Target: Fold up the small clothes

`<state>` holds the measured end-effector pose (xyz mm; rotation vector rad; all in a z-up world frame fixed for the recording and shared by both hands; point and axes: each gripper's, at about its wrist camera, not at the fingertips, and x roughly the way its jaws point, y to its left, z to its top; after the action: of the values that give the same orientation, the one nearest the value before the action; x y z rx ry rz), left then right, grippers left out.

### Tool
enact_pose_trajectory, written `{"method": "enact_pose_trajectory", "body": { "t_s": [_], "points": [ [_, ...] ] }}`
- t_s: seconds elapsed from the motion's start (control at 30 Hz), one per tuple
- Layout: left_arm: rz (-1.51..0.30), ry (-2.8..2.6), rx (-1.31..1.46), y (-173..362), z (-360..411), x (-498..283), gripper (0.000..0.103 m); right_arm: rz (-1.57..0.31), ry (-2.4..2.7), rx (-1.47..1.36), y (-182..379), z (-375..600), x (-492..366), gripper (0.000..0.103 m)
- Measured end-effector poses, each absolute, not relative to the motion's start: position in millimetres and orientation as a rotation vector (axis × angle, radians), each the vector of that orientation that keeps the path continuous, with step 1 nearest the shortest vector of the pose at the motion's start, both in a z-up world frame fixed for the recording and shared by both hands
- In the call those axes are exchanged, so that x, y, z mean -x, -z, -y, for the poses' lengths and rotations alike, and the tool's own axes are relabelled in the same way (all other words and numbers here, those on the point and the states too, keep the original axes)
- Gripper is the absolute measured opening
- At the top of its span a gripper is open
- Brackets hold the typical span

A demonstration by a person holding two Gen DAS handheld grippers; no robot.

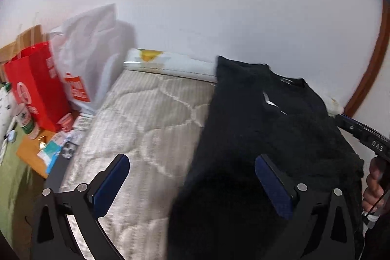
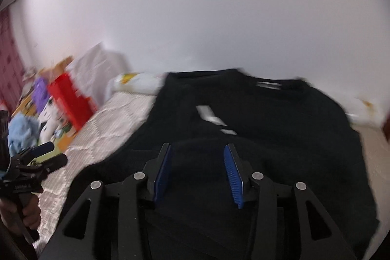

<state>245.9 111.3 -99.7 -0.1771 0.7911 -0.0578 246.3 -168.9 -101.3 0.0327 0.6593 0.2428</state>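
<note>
A black garment with small white marks lies spread on the quilted beige mattress; it also fills the right wrist view. My left gripper is open, its right finger over the garment's left edge, its left finger over bare mattress. My right gripper is open above the garment's near part, nothing between its blue pads. The left gripper also shows at the left edge of the right wrist view. Both views are motion-blurred.
A red paper bag, a white plastic bag and small clutter sit at the mattress's left end. A rolled white sheet lies along the white wall. A brown door frame stands at the right.
</note>
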Motion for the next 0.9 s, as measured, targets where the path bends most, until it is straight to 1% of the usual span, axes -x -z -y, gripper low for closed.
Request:
{"method": "enact_pose_trajectory", "body": {
  "t_s": [0.23, 0.33, 0.4, 0.47, 0.53, 0.57, 0.7, 0.73, 0.77, 0.83, 0.87, 0.9],
  "points": [
    [-0.818, 0.129, 0.152, 111.7, -66.1, -269.2, 0.103, -0.687, 0.041, -0.066, 117.6, 303.1, -210.5, 0.044],
    [-0.829, 0.143, 0.154, 119.6, -56.3, -280.4, 0.1, -0.716, 0.128, -0.091, 131.8, 342.2, -202.1, 0.044],
    [-0.851, 0.151, 0.164, 125.4, -52.2, -289.2, 0.095, -0.742, 0.159, -0.107, 146.2, 361.7, -197.9, 0.044],
    [-0.873, 0.167, 0.162, 131.4, -46.7, -297.4, 0.092, -0.777, 0.172, -0.109, 163.4, 371.5, -198.9, 0.044],
    [-0.89, 0.172, 0.149, 138.4, -41.0, -303.9, 0.086, -0.797, 0.173, -0.111, 180.2, 375.3, -200.1, 0.044],
    [-0.9, 0.177, 0.147, 141.9, -39.1, -306.7, 0.081, -0.799, 0.169, -0.118, 189.0, 376.3, -201.0, 0.044],
    [-0.94, 0.2, 0.163, 161.1, -30.4, -317.3, 0.08, -0.788, 0.195, -0.105, 204.2, 379.9, -201.9, 0.044],
    [-0.94, 0.204, 0.168, 163.7, -28.5, -318.4, 0.078, -0.784, 0.203, -0.101, 206.5, 379.1, -202.9, 0.044],
    [-0.937, 0.205, 0.167, 165.5, -26.2, -319.3, 0.071, -0.781, 0.207, -0.099, 208.3, 379.6, -202.2, 0.044],
    [-0.908, 0.189, 0.15, 164.3, -20.8, -319.8, 0.047, -0.779, 0.208, -0.108, 209.8, 380.3, -203.1, 0.044],
    [-0.897, 0.184, 0.142, 162.4, -19.5, -320.2, 0.018, -0.779, 0.206, -0.11, 209.9, 380.7, -203.1, 0.044],
    [-0.89, 0.198, 0.157, 158.9, -20.3, -321.3, 0.01, -0.78, 0.204, -0.11, 209.5, 381.5, -203.0, 0.044]
  ]
}}
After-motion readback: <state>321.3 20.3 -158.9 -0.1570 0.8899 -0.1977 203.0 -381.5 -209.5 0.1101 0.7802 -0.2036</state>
